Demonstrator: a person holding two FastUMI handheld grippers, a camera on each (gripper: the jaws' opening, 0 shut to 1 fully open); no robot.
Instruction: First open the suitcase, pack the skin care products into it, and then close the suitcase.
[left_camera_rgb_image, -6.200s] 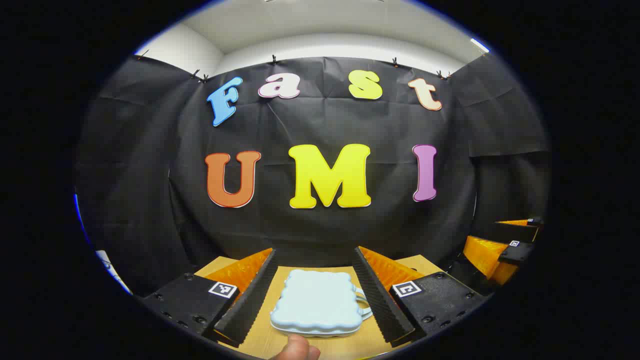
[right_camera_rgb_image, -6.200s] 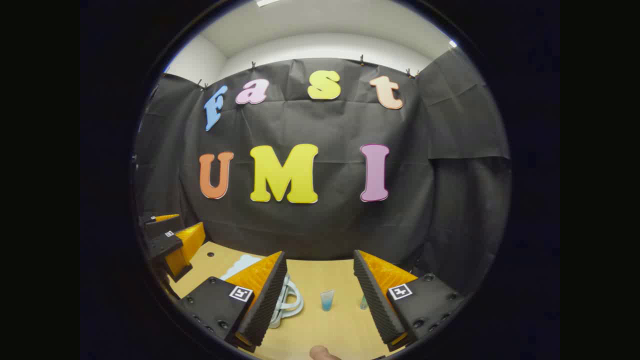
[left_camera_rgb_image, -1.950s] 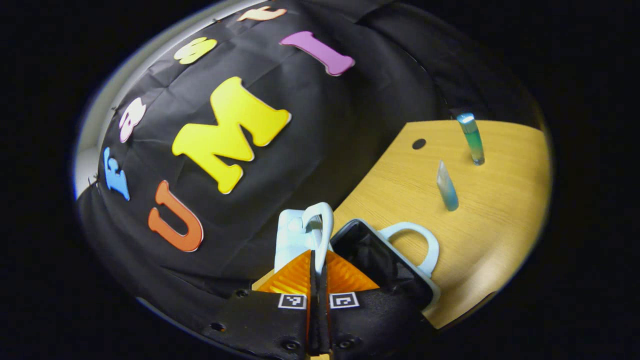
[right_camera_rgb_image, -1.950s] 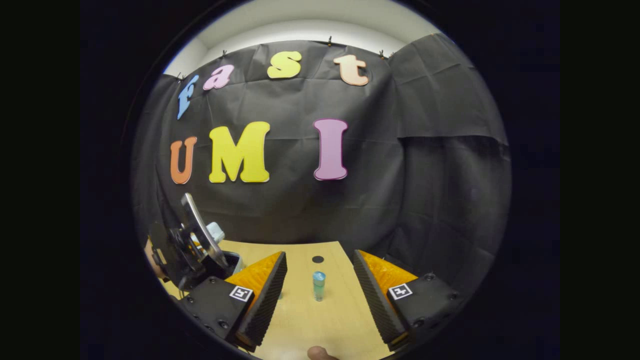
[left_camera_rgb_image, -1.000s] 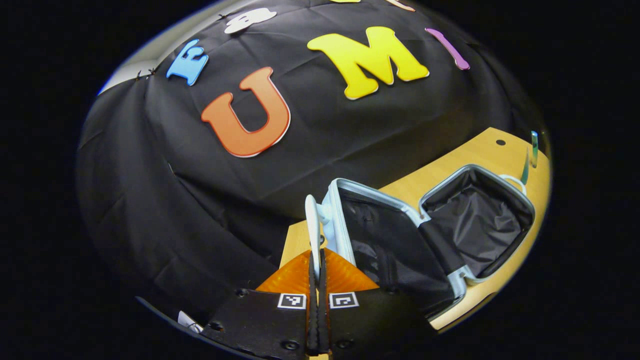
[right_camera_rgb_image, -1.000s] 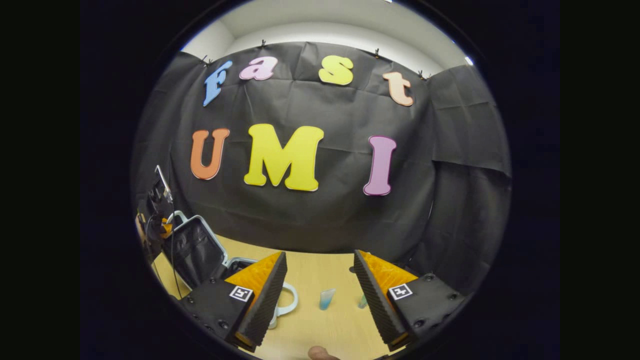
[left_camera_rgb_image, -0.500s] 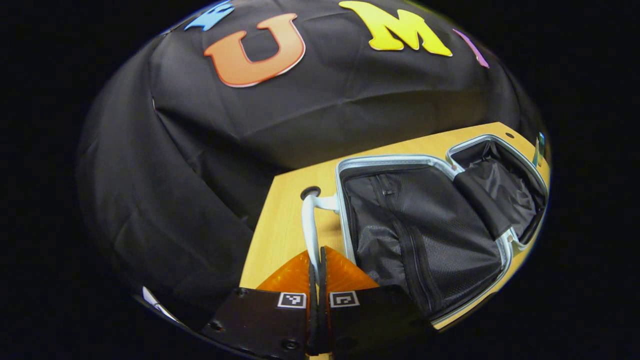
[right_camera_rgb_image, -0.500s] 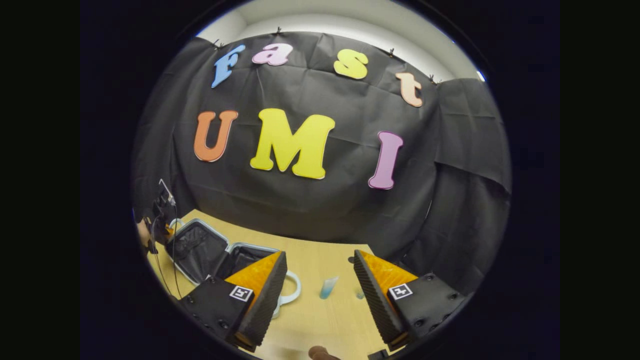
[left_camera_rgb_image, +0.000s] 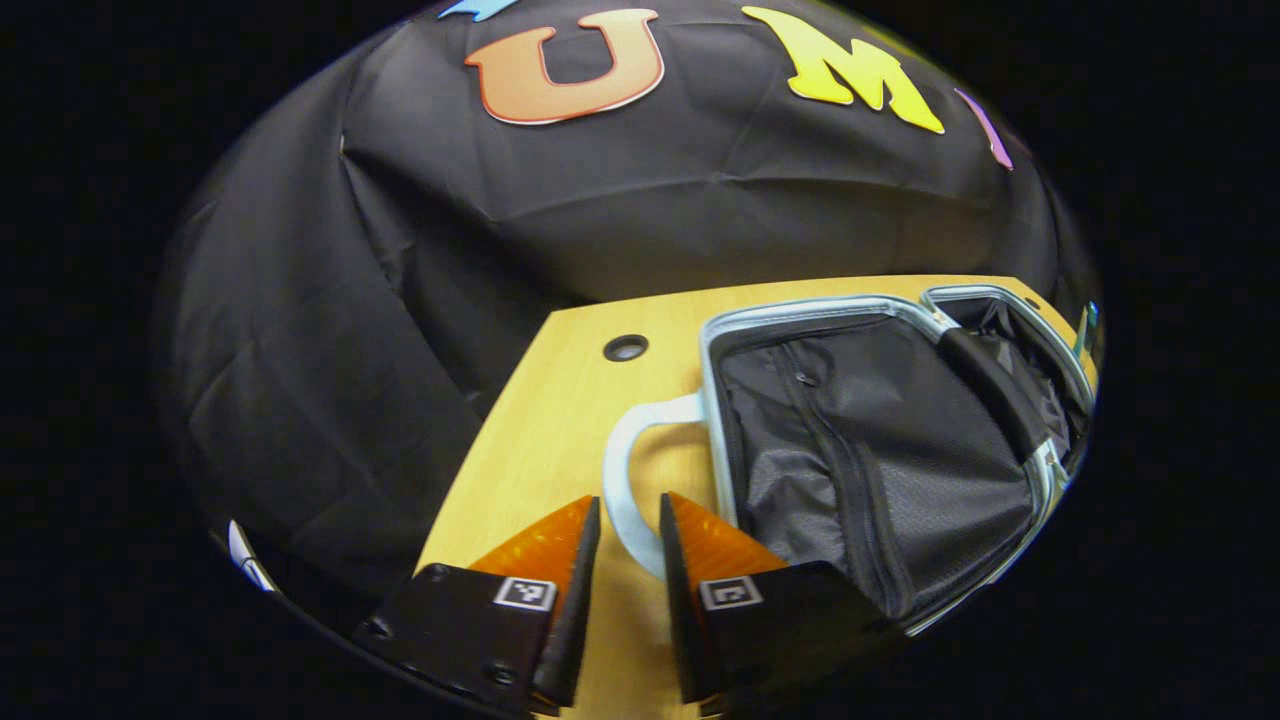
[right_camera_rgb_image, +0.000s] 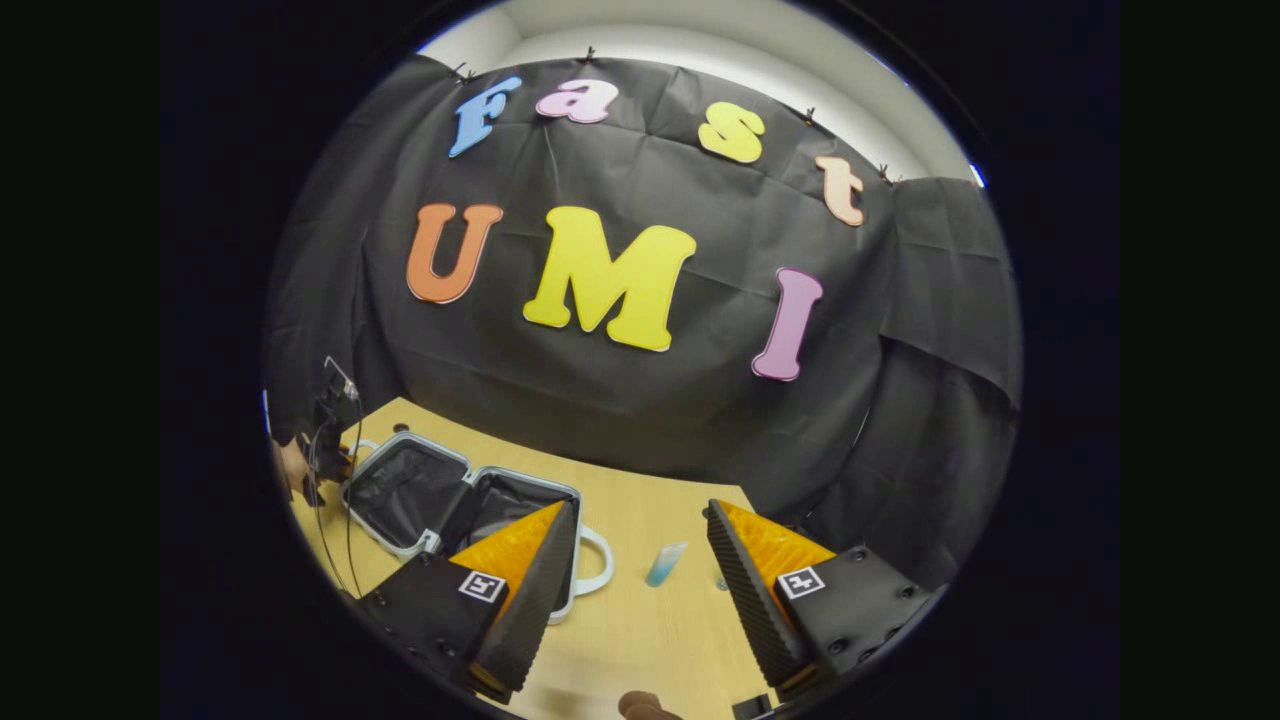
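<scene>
A pale blue suitcase (left_camera_rgb_image: 800, 308) with black lining lies open flat on the wooden table, both halves up. The white handle (left_camera_rgb_image: 622, 462) of its near half curves between the fingers of my left gripper (left_camera_rgb_image: 628, 520), which stands open by a narrow gap. In the right gripper view the same suitcase (right_camera_rgb_image: 400, 490) sits at the left, with a hand and the left gripper (right_camera_rgb_image: 325, 420) at its far side. A small blue tube (right_camera_rgb_image: 665, 563) rests ahead of my open right gripper (right_camera_rgb_image: 640, 590). A second small product (right_camera_rgb_image: 720, 582) peeks out beside the right finger.
The table (right_camera_rgb_image: 640, 640) ends at the black cloth wall behind. A round cable hole (left_camera_rgb_image: 626, 347) lies just past the suitcase handle. A thin blue-green tube (left_camera_rgb_image: 1084, 325) shows at the far right edge beyond the suitcase.
The left gripper has laid the lid half down flat on the table and opened, letting go of the handle. The right gripper has stayed open and turned slightly.
</scene>
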